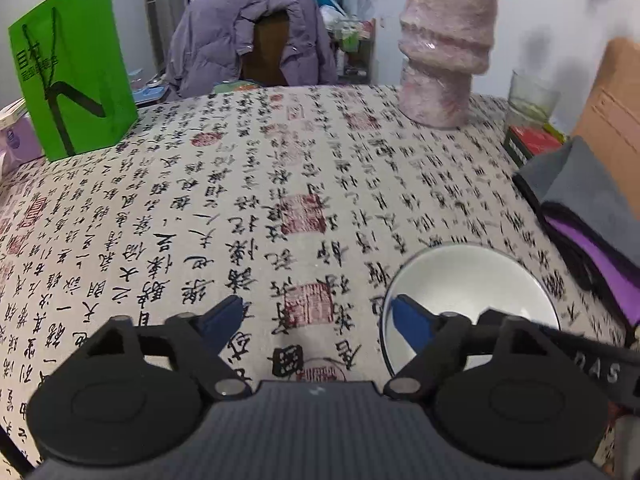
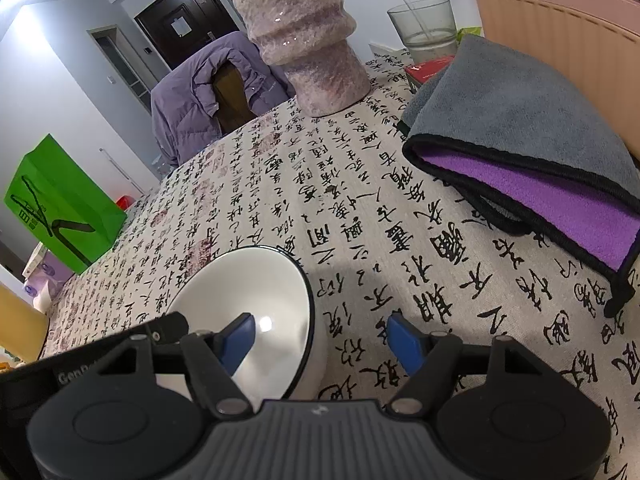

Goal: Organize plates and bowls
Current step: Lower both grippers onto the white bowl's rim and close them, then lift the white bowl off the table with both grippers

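Note:
One white bowl with a dark rim [image 1: 476, 284] stands on the calligraphy tablecloth [image 1: 280, 184], low and to the right in the left wrist view. My left gripper [image 1: 316, 318] is open: its right blue fingertip [image 1: 408, 322] hangs over the bowl's left rim, and the left fingertip is over bare cloth. In the right wrist view the bowl [image 2: 260, 284] is low and to the left. My right gripper [image 2: 320, 338] is open and straddles the bowl's right rim, with its left fingertip [image 2: 240, 336] over the inside. Neither pair of pads presses on the rim.
A tall pink-grey vase [image 1: 444, 52] stands at the back, with a glass [image 2: 428, 28] and a red box [image 1: 532, 140] to its right. A folded grey and purple towel [image 2: 532, 152] lies on the right. A green paper bag [image 1: 72, 72] stands back left. A chair with a purple jacket [image 1: 248, 36] is behind the table.

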`<state>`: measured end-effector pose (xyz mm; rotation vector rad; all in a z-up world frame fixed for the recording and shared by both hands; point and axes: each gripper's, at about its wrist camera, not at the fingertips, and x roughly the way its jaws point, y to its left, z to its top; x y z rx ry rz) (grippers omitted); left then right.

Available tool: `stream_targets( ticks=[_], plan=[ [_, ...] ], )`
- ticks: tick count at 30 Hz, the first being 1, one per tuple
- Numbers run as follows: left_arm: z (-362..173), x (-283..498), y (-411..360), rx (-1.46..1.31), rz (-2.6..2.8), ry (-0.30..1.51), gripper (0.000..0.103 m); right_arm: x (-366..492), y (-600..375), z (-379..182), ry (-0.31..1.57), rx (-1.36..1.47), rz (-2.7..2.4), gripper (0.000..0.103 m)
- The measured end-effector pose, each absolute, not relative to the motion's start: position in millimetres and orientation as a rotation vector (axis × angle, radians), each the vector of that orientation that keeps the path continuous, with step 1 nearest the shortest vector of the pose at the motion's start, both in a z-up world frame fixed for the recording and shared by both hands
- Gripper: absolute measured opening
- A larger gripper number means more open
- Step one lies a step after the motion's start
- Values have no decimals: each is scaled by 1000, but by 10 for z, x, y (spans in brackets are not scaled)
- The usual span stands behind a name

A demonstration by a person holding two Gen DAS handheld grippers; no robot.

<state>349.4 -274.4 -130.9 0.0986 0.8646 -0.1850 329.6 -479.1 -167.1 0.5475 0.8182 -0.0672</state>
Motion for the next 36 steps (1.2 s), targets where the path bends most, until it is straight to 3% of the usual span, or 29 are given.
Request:
stream_targets(
  ticks=[7,15,19,26,36],
  plan=[
    [-1409,3486,-2836,119,-241,906,56,3328,-4774,-1712,832,551,-54,56],
    [-1460,3500,-2904,107,-260,930,43,3350,-4735,-1726,841,546,-28,39],
    [-1497,3533,-2930,89,-280,964,42,3369,-4740,-1755,845,563,-10,25],
    [-1503,3508,-3000,78,-306,957,22,3374,-4748,-1762,844,567,-13,23],
    [-1518,3461,-3046,95,-287,924,23,3363,-4764,-1787,828,576,-15,20]
  ],
)
